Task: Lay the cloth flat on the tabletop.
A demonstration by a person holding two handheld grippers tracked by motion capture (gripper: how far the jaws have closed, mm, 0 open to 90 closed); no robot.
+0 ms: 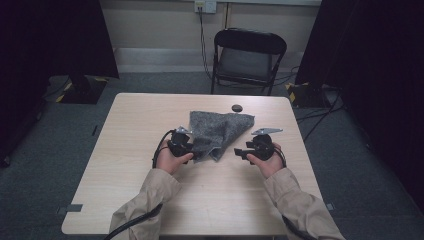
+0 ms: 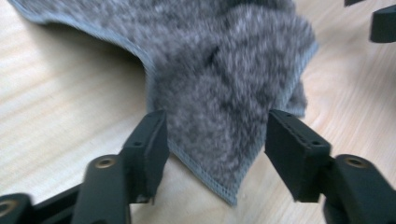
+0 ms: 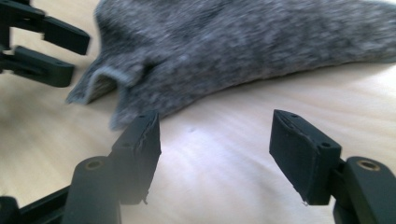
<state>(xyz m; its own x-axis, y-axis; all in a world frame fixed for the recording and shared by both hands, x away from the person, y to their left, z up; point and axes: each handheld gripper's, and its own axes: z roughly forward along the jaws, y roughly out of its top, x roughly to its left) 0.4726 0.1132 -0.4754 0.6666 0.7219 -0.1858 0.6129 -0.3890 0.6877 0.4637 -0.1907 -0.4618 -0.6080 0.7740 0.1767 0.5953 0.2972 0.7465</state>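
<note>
While the person's forearms reach in from the near edge, the left claw [image 1: 186, 148] sits low at the near left corner of the grey fleece cloth [image 1: 218, 131]. In the left gripper view its jaws stand apart with the cloth's stitched corner [image 2: 219, 182] between them, the pads not pressing on it. The cloth lies crumpled and partly folded on the pale wooden worktop [image 1: 135, 130], around its middle. Right of the cloth, the right claw [image 1: 241, 152] rests just beside its near edge, jaws wide apart over bare worktop, holding nothing. A small dark disc [image 1: 237, 107] lies beyond the cloth.
</note>
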